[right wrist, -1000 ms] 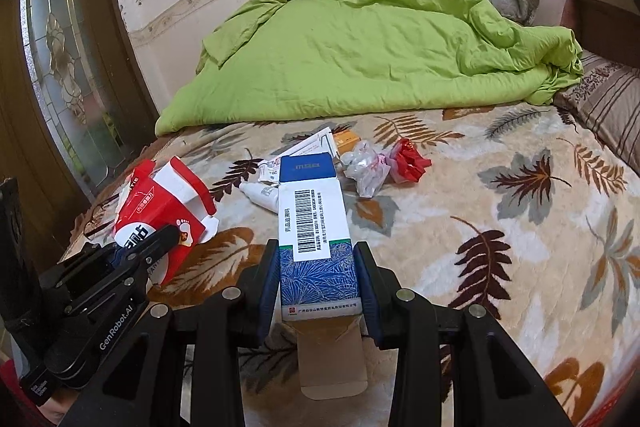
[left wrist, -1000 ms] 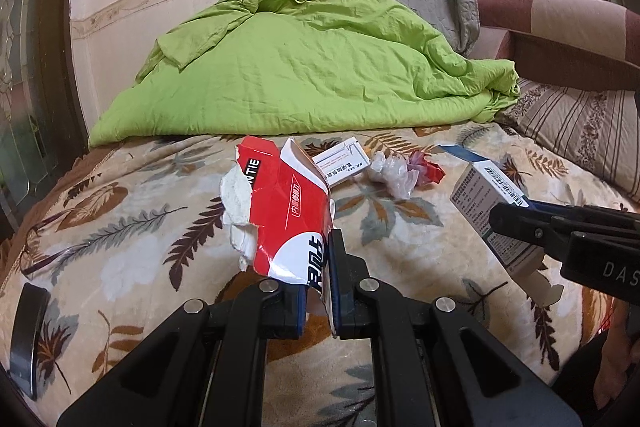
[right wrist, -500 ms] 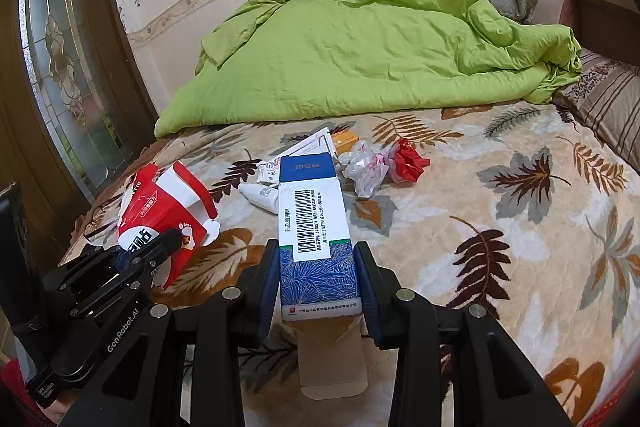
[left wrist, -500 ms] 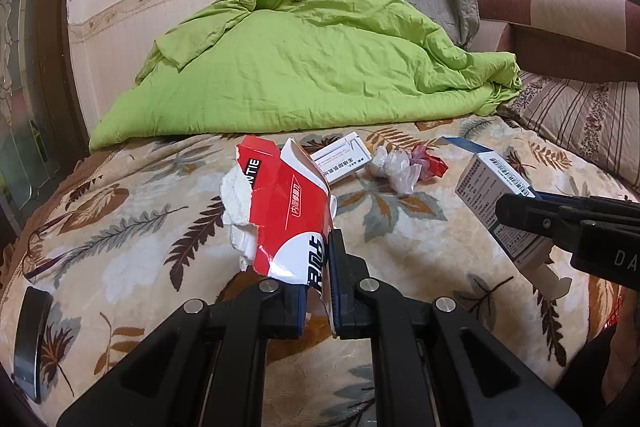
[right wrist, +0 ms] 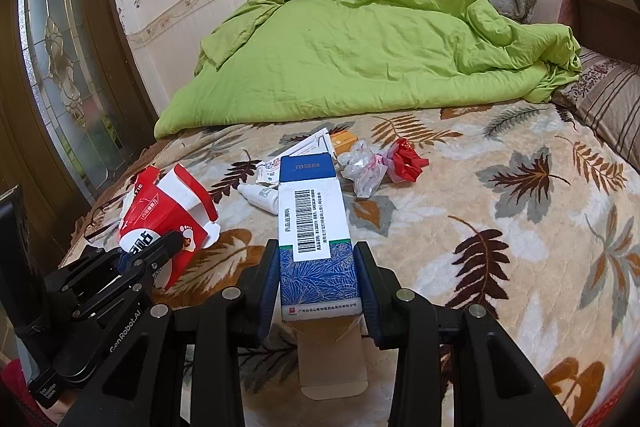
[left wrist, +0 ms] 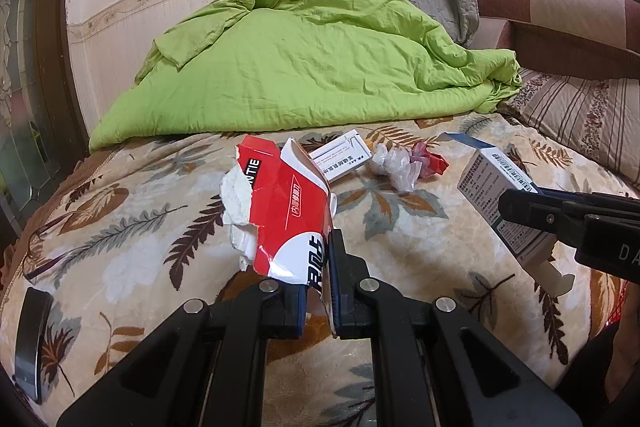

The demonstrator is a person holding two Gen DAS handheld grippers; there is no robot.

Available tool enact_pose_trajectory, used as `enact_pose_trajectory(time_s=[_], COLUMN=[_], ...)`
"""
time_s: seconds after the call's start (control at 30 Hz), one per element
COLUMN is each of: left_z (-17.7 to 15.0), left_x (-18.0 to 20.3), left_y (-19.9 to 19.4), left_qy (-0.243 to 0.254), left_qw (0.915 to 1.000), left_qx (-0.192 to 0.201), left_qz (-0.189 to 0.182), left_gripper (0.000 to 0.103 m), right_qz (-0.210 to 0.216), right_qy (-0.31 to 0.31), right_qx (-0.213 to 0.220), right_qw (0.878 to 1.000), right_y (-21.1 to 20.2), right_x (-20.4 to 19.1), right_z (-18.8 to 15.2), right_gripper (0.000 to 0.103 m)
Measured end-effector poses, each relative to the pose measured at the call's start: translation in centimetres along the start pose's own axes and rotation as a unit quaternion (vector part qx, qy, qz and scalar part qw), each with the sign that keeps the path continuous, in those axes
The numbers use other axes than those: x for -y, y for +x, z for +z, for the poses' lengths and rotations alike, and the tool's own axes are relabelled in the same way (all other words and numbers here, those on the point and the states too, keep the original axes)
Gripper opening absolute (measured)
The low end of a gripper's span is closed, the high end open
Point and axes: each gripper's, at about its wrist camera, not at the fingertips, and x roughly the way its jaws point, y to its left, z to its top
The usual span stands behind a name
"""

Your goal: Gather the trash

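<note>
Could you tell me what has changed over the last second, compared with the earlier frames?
Very little. In the left wrist view, the right gripper and its blue-and-white carton drifted slightly rightward and away. Nothing was grasped or released: the left gripper stays shut on the torn red packet. The trash pile on the bed is unmoved.

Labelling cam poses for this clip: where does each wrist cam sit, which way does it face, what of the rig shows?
Left wrist: on the left gripper, facing across the leaf-patterned bed blanket toward the green duvet; its fingers clamp a torn red-and-white paper package; right gripper at right edge.
Right wrist: on the right gripper, same heading; its fingers clamp a blue-and-white medicine box; left gripper at lower left.
Shared: duvet, both held items, crumpled red wrapper.
</note>
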Motion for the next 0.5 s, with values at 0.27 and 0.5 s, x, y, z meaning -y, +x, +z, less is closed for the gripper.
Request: enact_pose_trajectory(time_s=[0.27, 0.5], left_z=[-0.03, -0.01], left_x=[-0.11, -0.09], left_y=[0.06, 0.06], left_qy=[0.0, 0.001], left_qw=[1.0, 1.0], left_qx=[-0.001, -0.001], left_qz=[0.0, 0.0], left_gripper=[0.009, 0.009], right_qz=[0.0, 0.0], right_qy=[0.0, 0.0], right_qx=[0.0, 0.0], right_qw=[1.0, 1.0], right_y=[-0.04, -0.05], right_x=[0.03, 0.04], right_z=[-0.01, -0.01], right_gripper=[0.04, 0.04])
